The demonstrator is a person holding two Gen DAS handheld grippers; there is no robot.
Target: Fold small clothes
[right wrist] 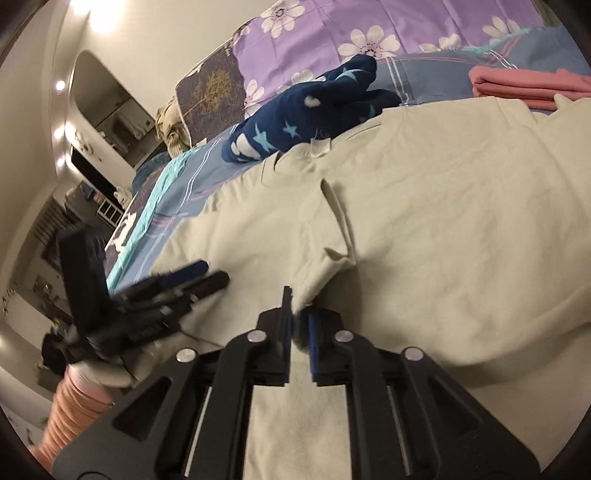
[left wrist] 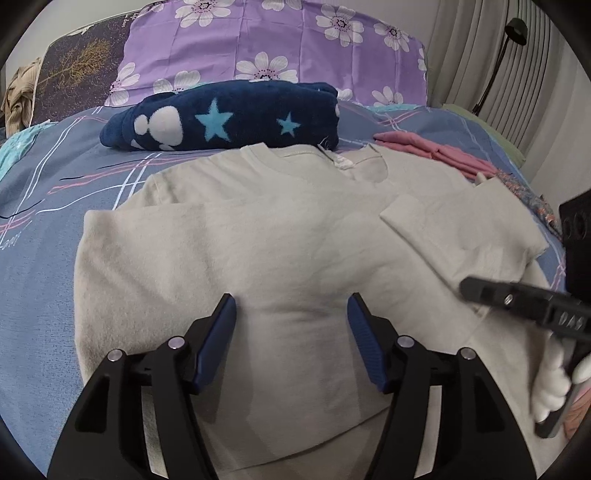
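On the bed (left wrist: 44, 206), the left gripper (left wrist: 291, 321) hovers over the cream shirt (left wrist: 258, 240), jaws apart; the right gripper (right wrist: 298, 314) has its jaws clamped on the shirt's sleeve (right wrist: 325, 266).

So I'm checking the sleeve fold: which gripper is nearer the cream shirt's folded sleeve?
Right. The right gripper is shut on the sleeve; the left gripper hovers open over the shirt's body.

Both fisheye views bend straight lines hard toward dark, vignetted corners. The left wrist view is evenly lit, cool and sharp, with soft shadows under the left gripper (left wrist: 291, 314). The right wrist view is warmer and tilted, ceiling lights (right wrist: 99, 14) glare, and the left gripper there is motion-blurred.
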